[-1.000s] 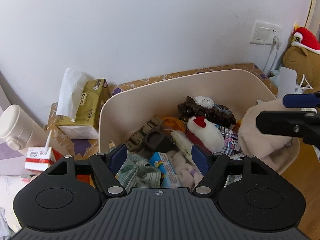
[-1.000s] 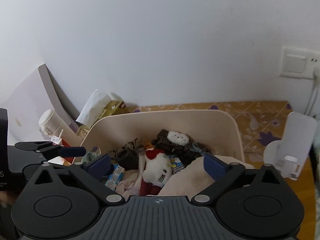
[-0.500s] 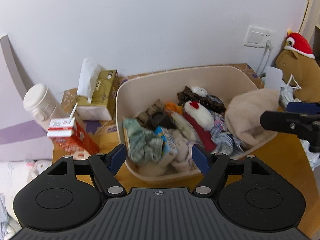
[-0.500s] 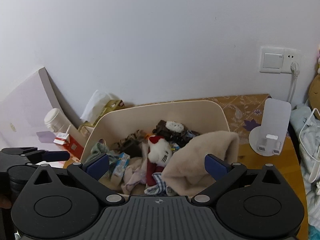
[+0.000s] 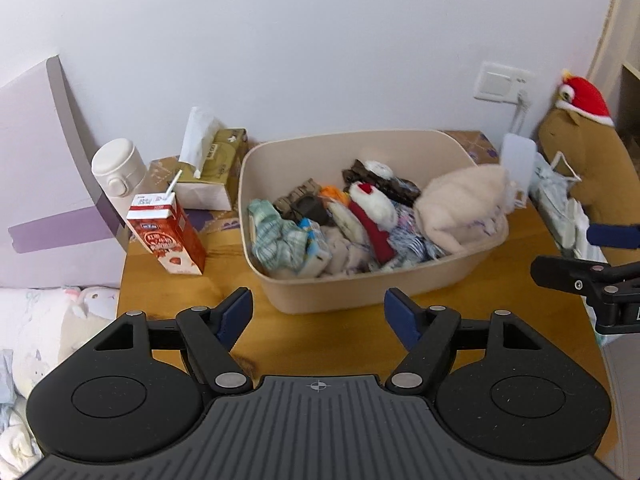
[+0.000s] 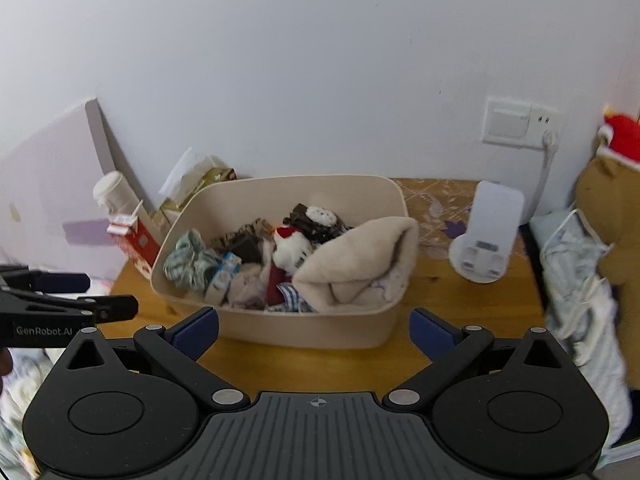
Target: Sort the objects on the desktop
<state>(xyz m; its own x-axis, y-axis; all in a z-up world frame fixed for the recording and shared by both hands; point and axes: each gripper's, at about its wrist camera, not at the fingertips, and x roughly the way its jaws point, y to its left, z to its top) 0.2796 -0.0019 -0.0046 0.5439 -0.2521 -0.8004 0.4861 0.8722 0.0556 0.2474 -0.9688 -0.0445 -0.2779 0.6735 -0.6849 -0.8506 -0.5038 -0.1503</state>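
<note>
A beige bin [image 5: 372, 292] [image 6: 304, 330] stands on the wooden table, filled with a cream fleece [image 5: 460, 204] [image 6: 360, 264], a red-and-white plush [image 5: 370, 208] [image 6: 290, 246], a green checked cloth [image 5: 272, 236] [image 6: 188, 260] and other small items. My left gripper [image 5: 318, 318] hangs open in front of the bin with nothing between its fingers. My right gripper [image 6: 314, 330] is open too, empty, in front of the bin's near wall. Each gripper shows at the edge of the other's view.
Left of the bin stand a red milk carton [image 5: 166, 236] with a straw, a white bottle [image 5: 116, 168] and a gold tissue box [image 5: 216, 164]. To the right are a white stand [image 6: 488, 236], a wall socket with a cable [image 6: 520, 124] and a brown plush with a red hat [image 5: 580, 140]. Bedding lies beyond both table edges.
Both grippers have pulled back and up from over the bin, so the whole bin and the table around it now show. Both stayed open and empty.
</note>
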